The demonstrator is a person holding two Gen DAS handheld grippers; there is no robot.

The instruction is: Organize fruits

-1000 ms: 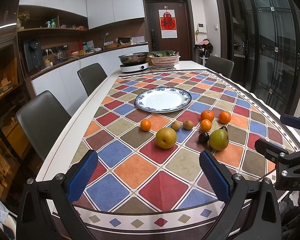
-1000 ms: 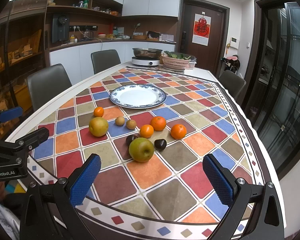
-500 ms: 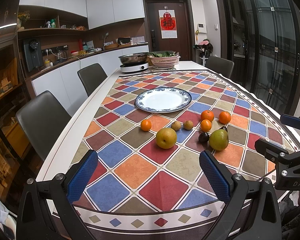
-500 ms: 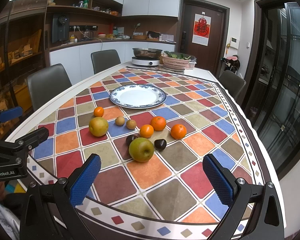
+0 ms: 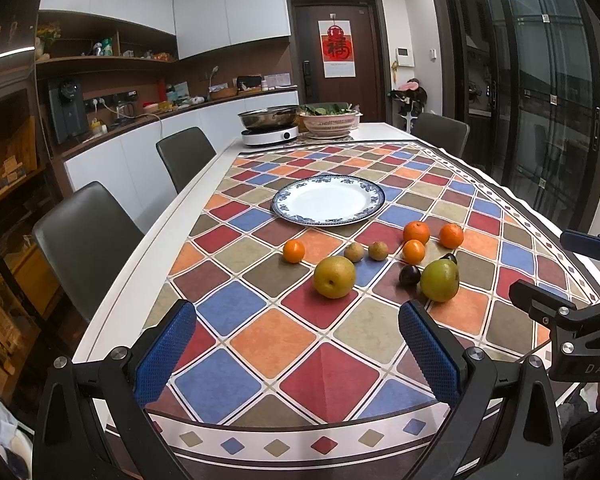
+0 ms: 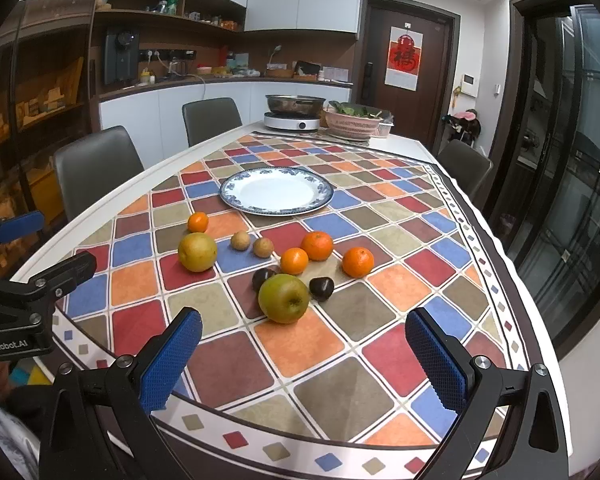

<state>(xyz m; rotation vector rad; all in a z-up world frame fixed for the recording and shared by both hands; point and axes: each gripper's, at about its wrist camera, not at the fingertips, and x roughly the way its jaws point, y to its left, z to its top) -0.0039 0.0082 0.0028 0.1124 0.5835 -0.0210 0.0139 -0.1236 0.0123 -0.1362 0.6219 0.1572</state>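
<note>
Both my tools gape empty; the apple [image 6: 284,298] lies dead ahead of my right tool [image 6: 304,360], probably nearer it.

"GenRobot.AI" on left tool [image 6: 172,350], "DAS" on right tool [image 5: 538,276]

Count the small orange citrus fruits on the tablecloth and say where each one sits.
4. One orange sits alone at the left, behind the yellow pear. Three cluster at the right: one nearest the plate, one ahead of the green pear, one farthest right. None seems hidden.
</note>
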